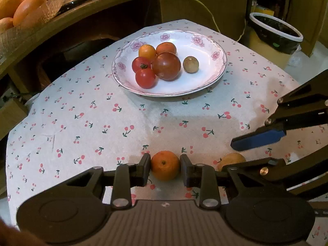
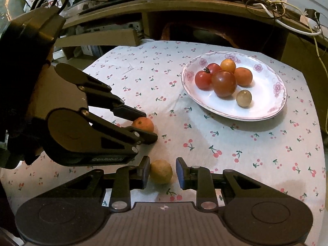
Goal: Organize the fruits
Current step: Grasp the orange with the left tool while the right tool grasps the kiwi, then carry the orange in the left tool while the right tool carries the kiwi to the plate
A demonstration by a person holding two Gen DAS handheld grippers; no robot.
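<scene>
my left gripper clamps 1 orange | right gripper loose around 1 tan fruit | plate at 12 o'clock: 6 fruits

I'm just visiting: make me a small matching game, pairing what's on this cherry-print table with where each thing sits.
Things:
1. small orange fruit
2. yellowish round fruit
3. large dark red tomato
4. black-lined bin

Places:
A. in the pile on the flowered plate
B. clamped between the left gripper pads
C. beyond the table's far edge
D. on the cloth between the right gripper pads, the right pad clear of it

Pairs: 1-B, 2-D, 3-A, 4-C
</scene>
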